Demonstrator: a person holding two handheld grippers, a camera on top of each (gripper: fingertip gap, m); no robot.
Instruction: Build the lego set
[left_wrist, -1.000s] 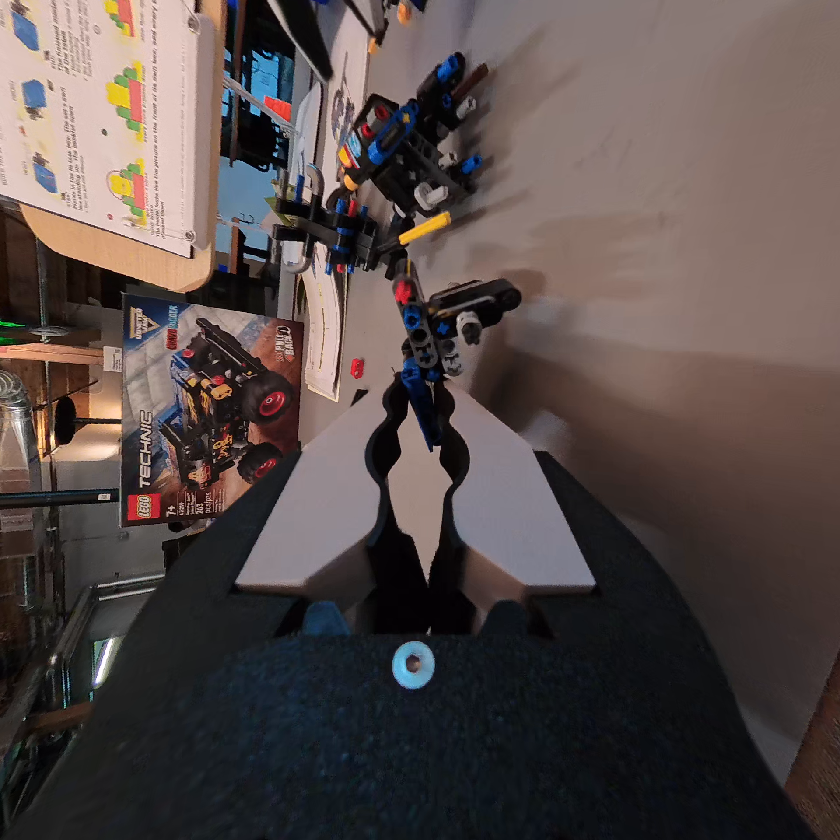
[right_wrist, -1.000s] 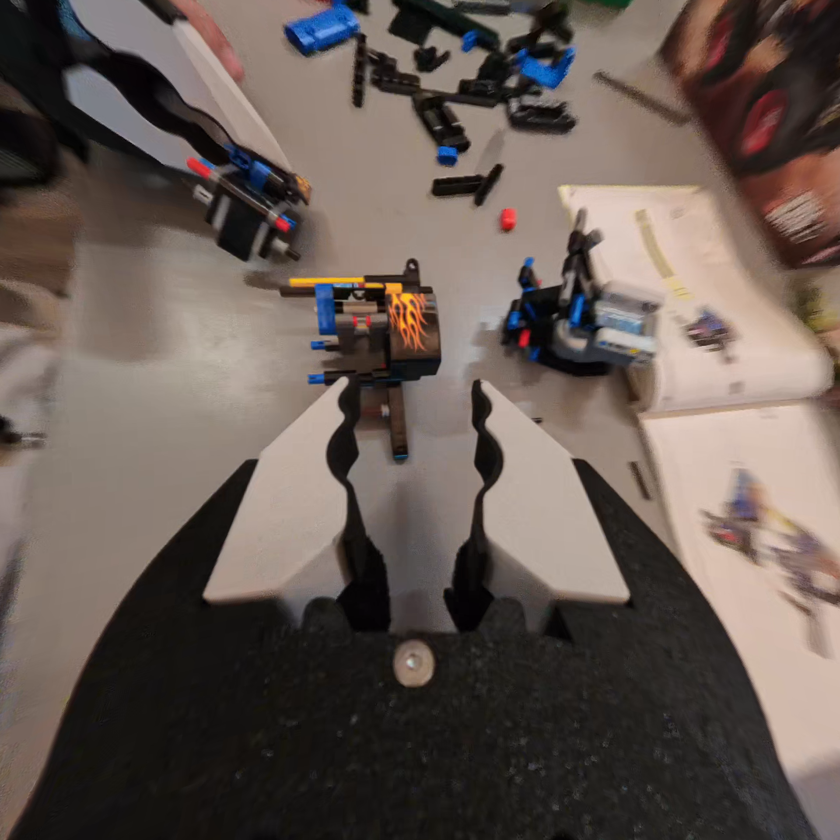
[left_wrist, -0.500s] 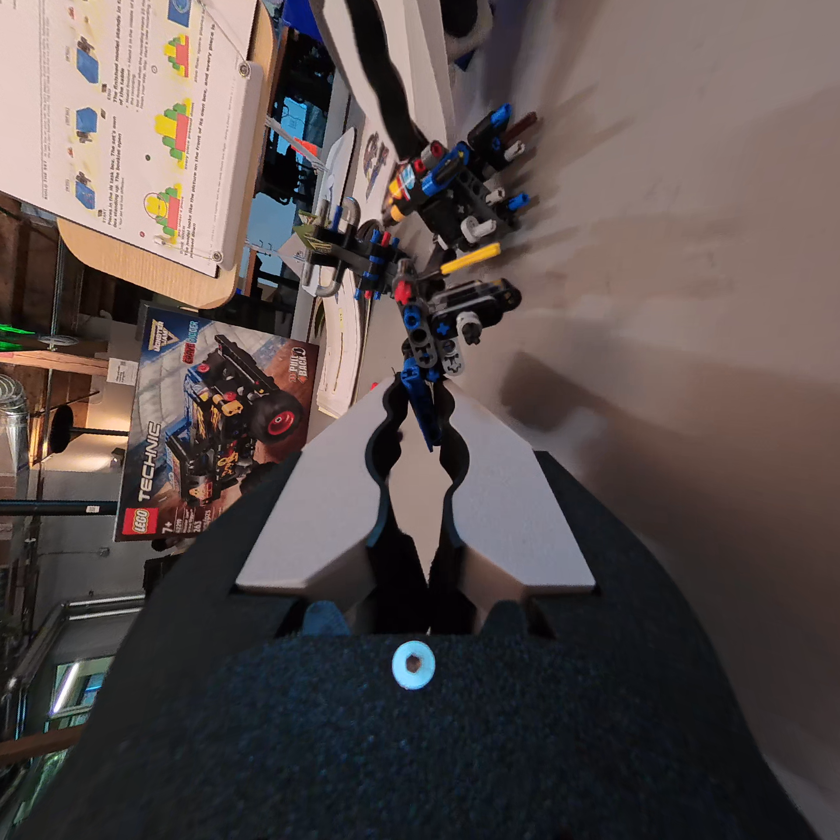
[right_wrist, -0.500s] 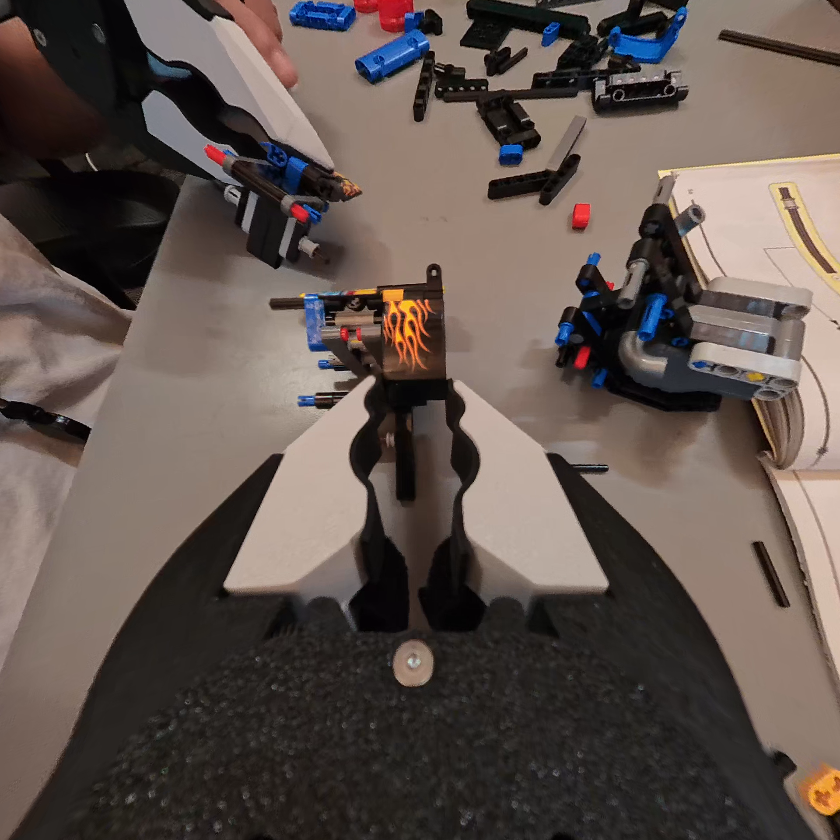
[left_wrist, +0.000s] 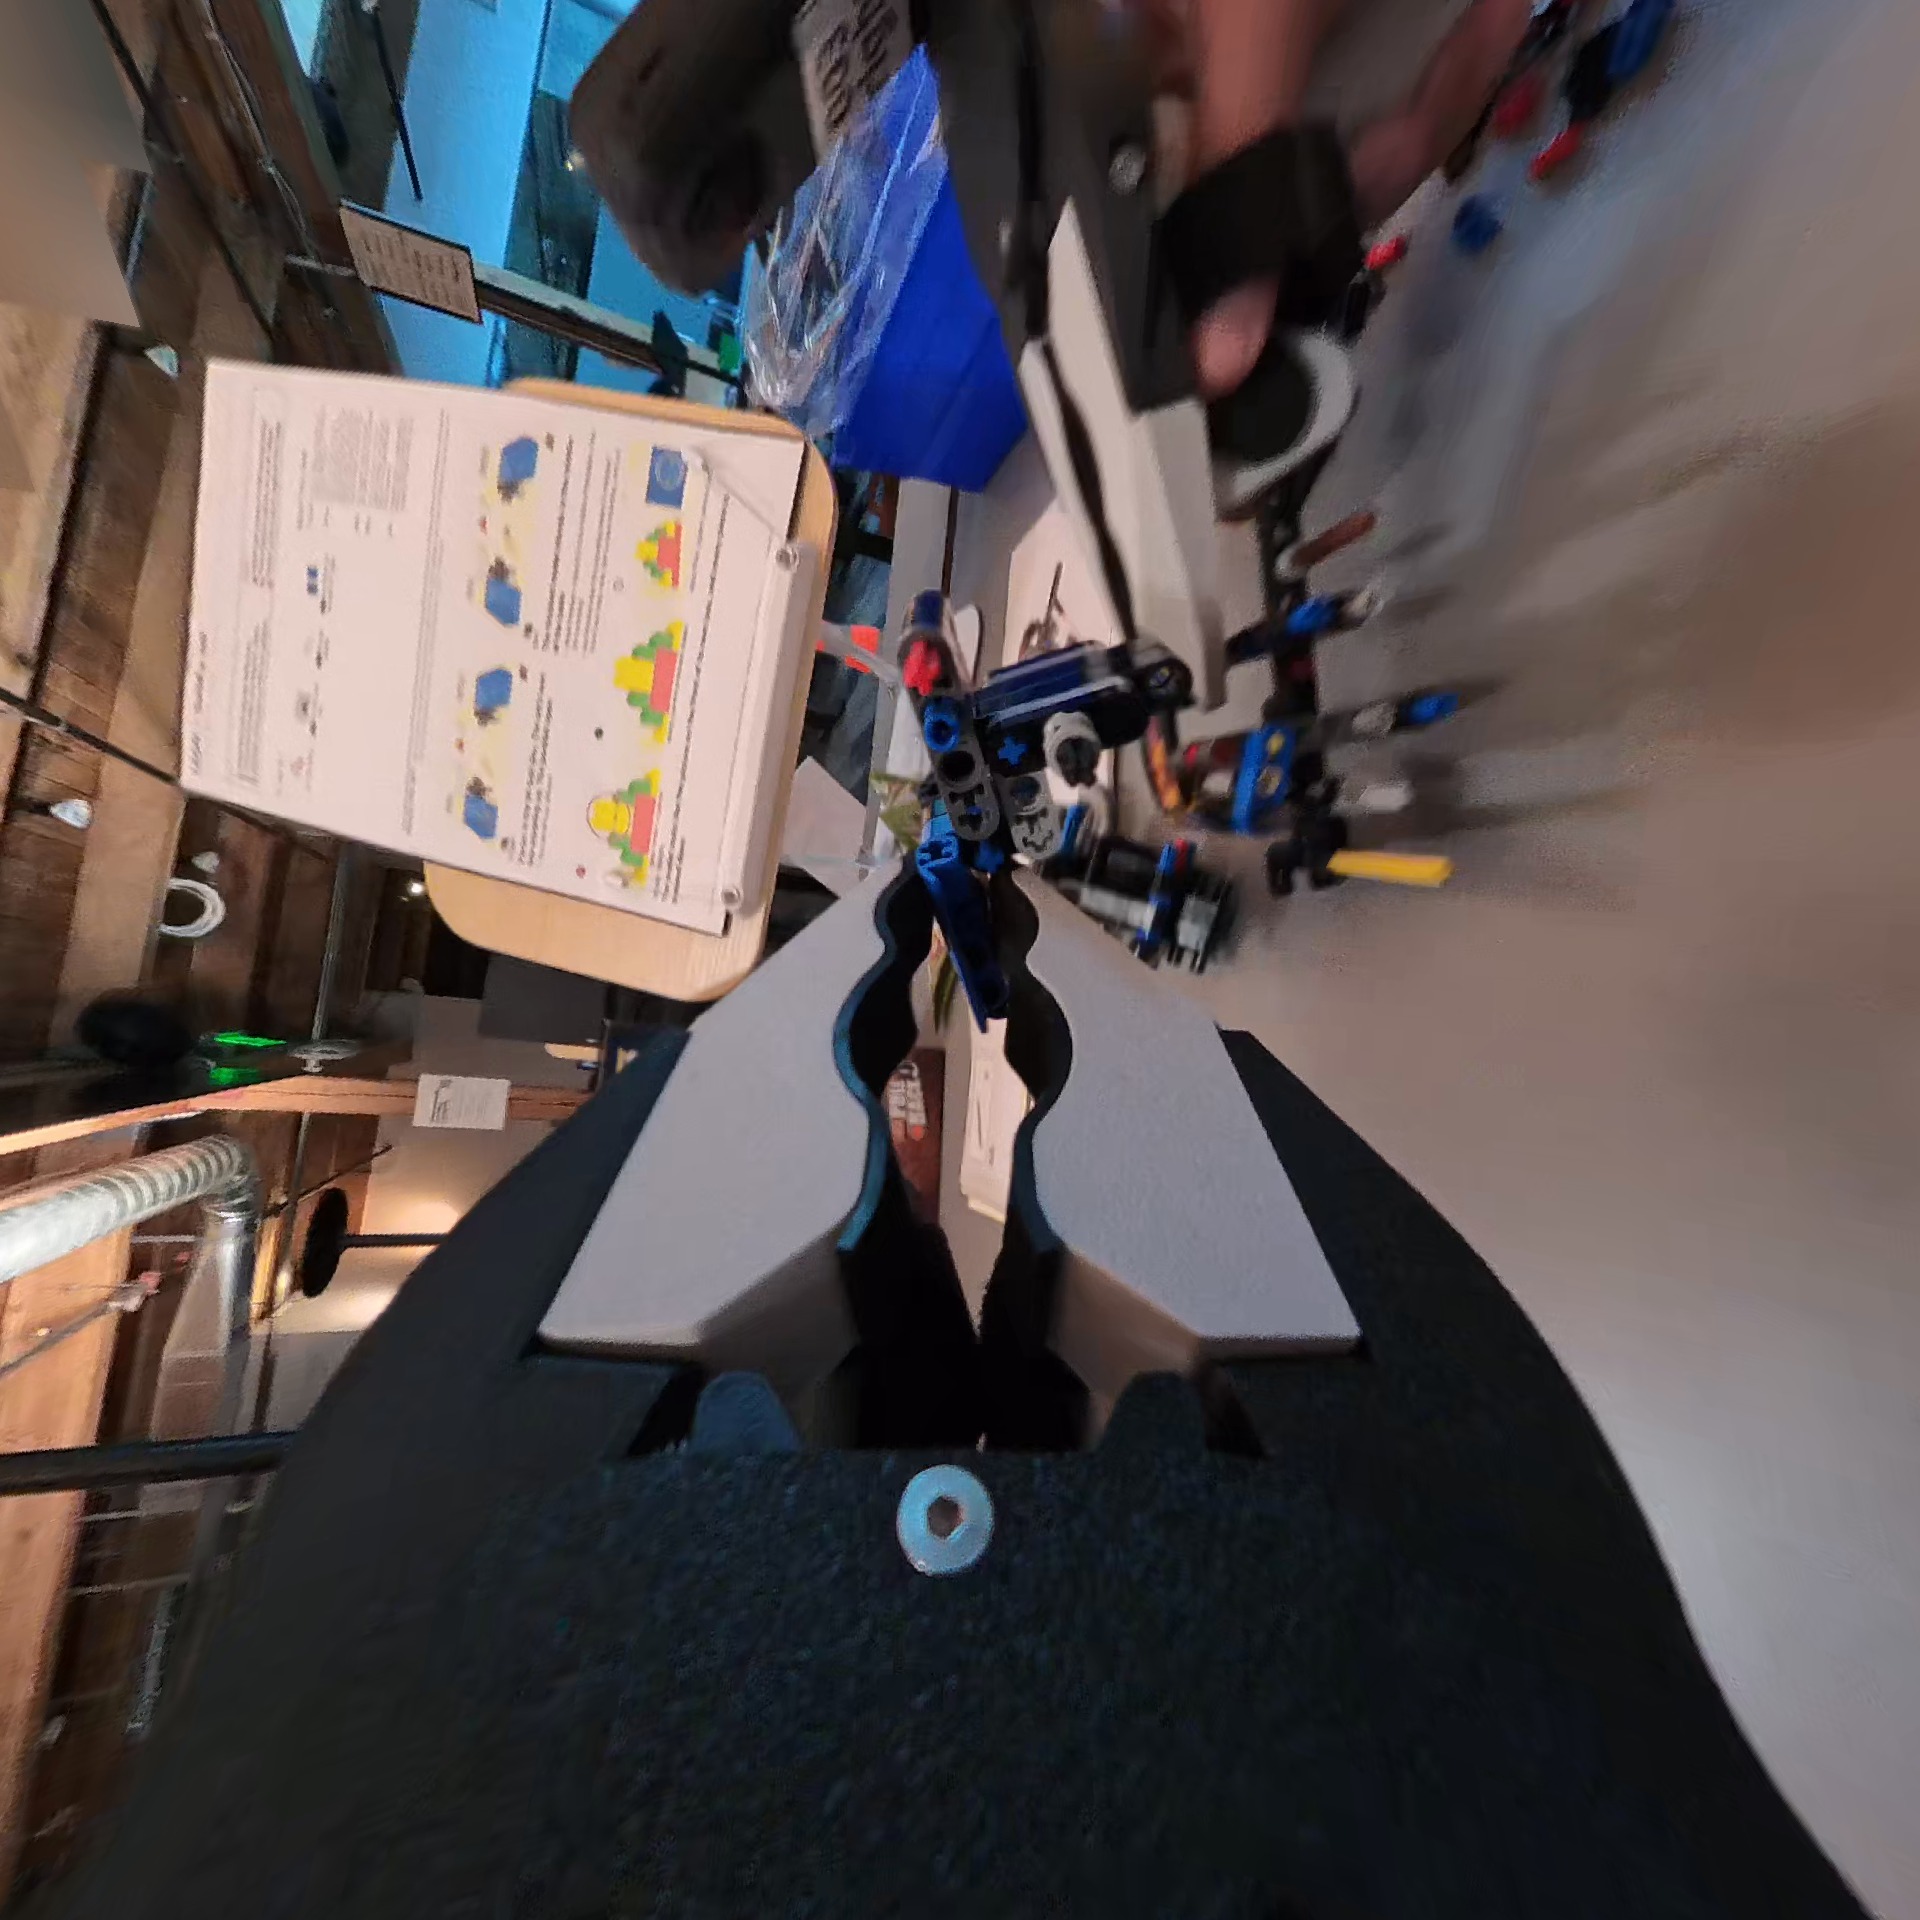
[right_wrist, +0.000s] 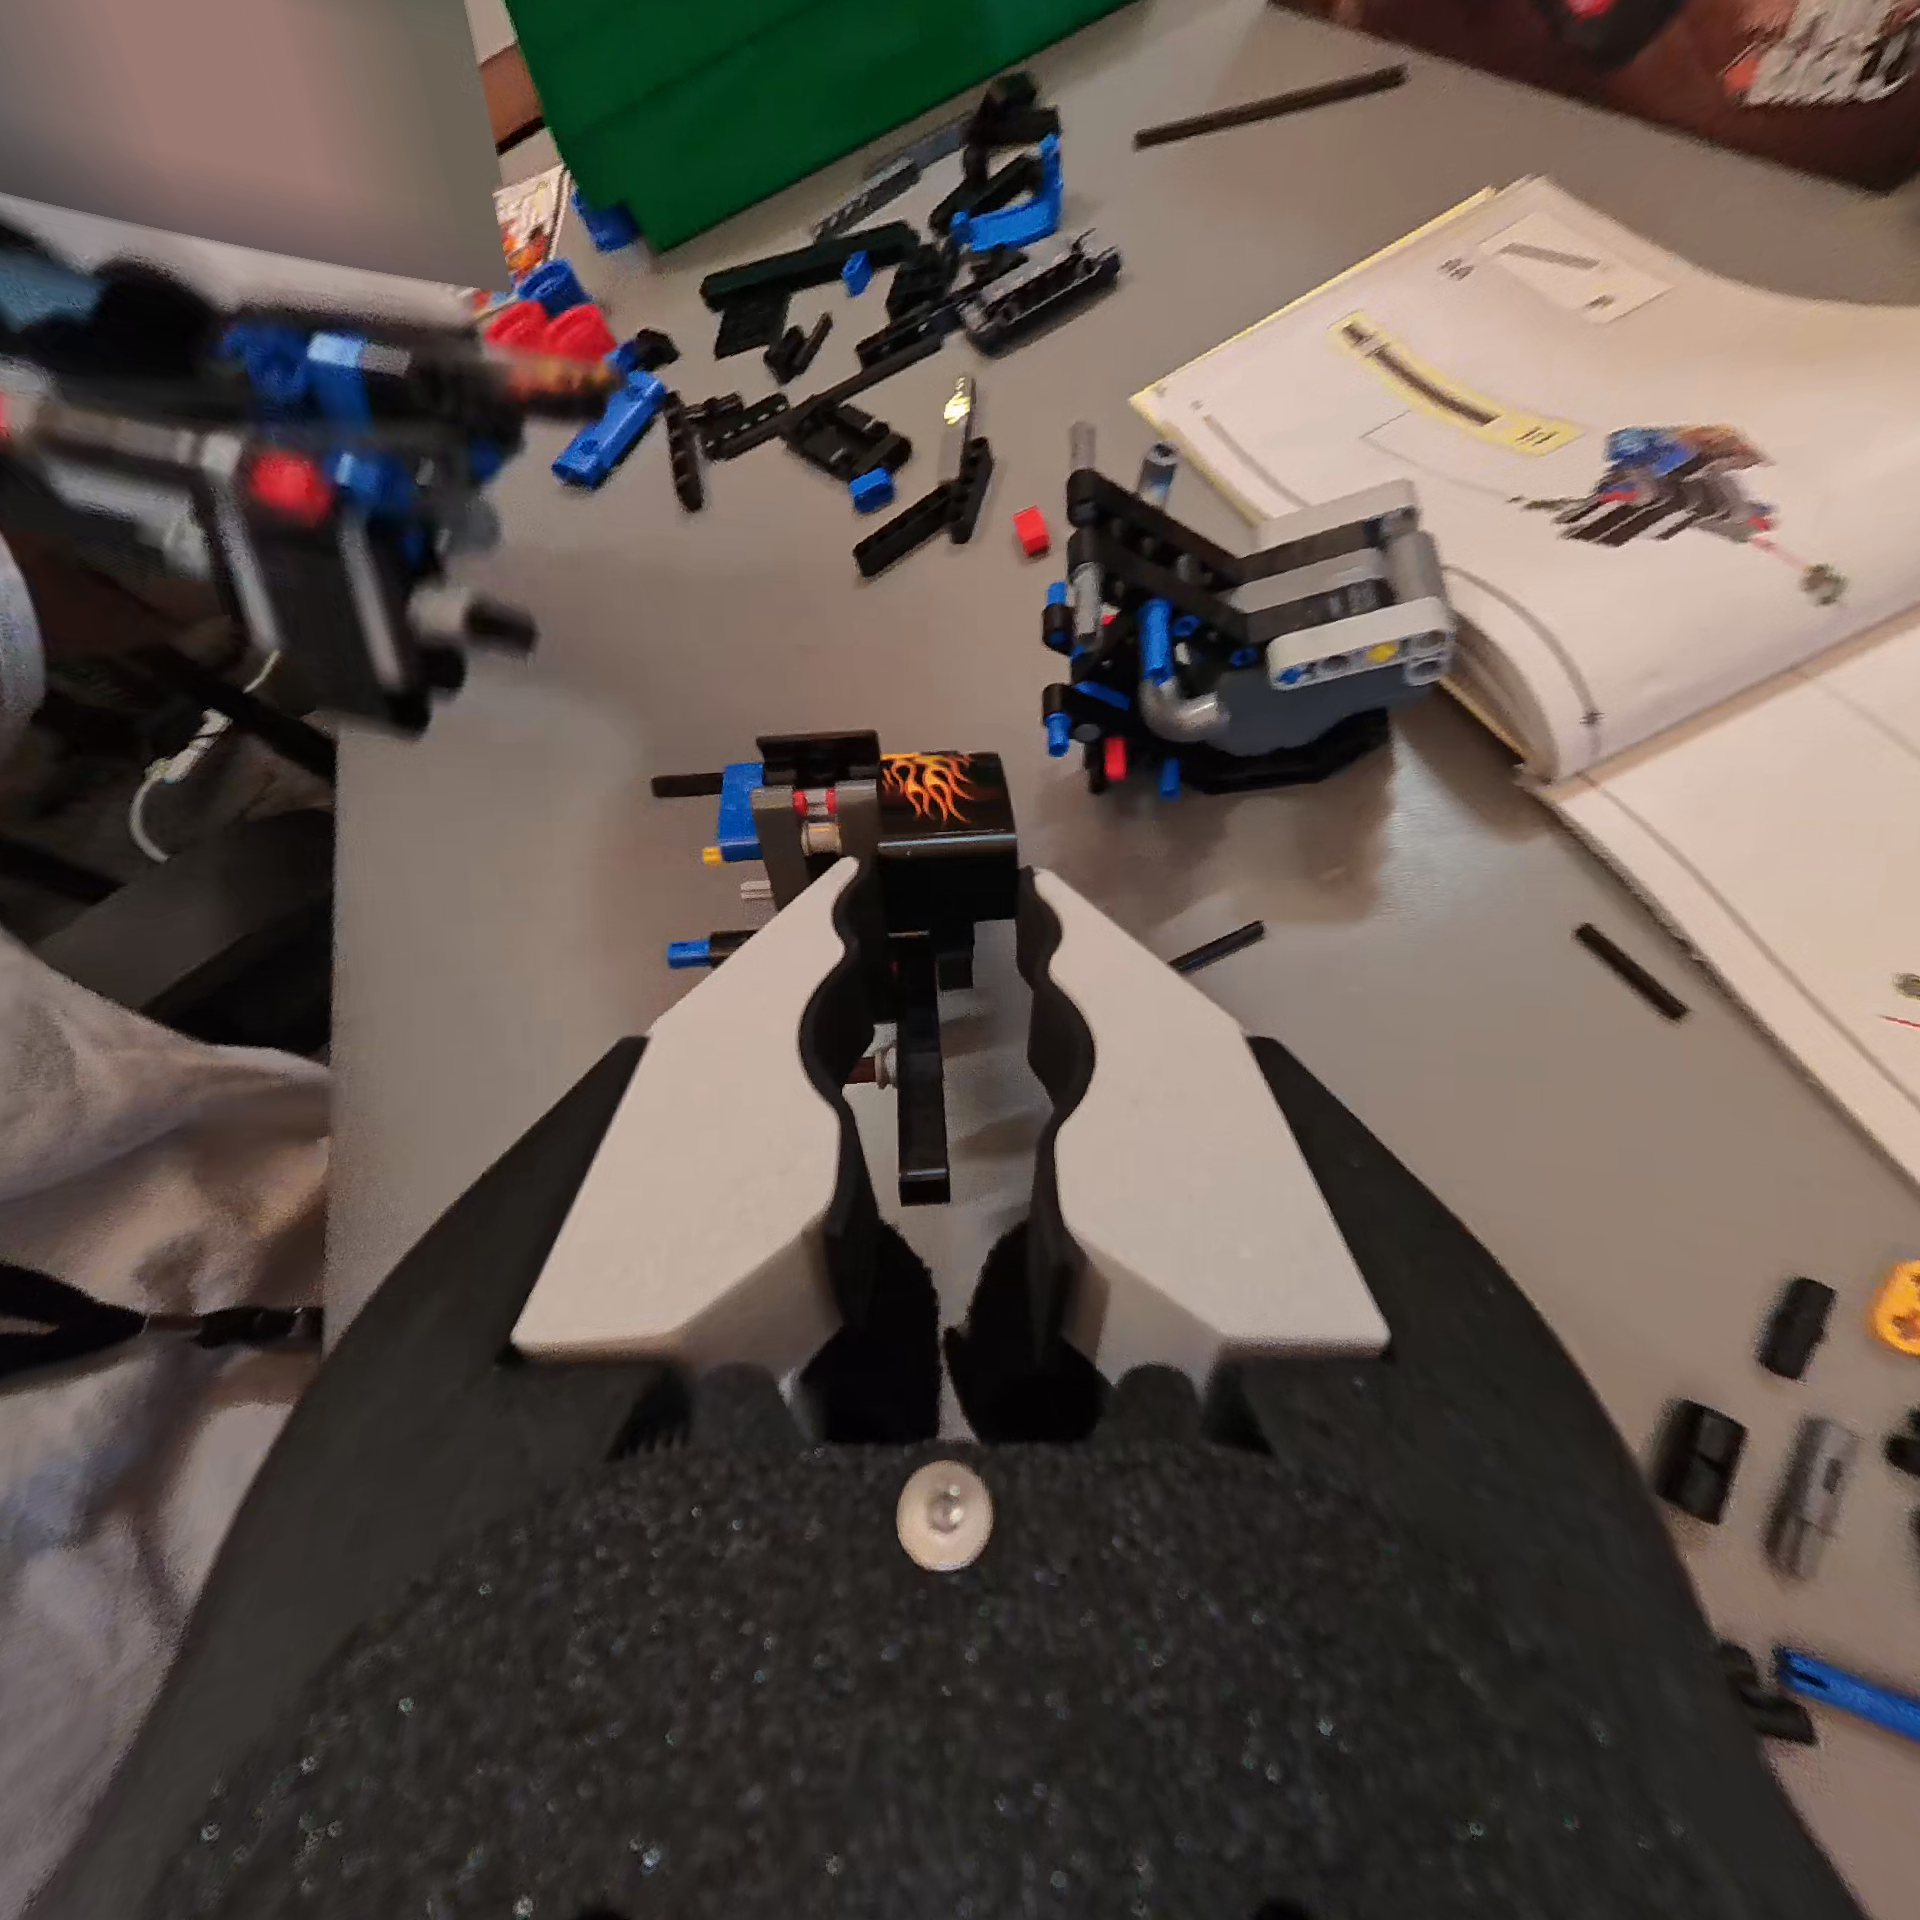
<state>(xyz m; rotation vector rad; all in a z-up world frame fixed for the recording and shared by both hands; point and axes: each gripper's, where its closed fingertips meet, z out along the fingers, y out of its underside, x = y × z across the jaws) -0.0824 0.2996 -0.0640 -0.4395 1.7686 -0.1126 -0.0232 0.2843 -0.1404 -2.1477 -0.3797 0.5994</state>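
My left gripper has its jaws drawn narrow, pinching the thin blue beam at the bottom of a small black, grey and blue sub-assembly, which it holds in the air above the grey table. My right gripper is closed a little wider on the black block of the flame-printed sub-assembly; a black beam hangs down between its fingers, and I judge this piece lifted too, though I cannot tell that for certain. The worry on the left is the grip: only that slim beam is caught, so pressing the two builds together could pivot or pop the piece out. On the right, blue and grey pins stick out sideways toward my left-hand piece, and a skewed approach could jam them or split a joint. Motion blur makes alignment hard to judge. Farther out on the table sit a third chassis section resting against the open instruction booklet, and a scatter of loose black and blue parts beyond it.
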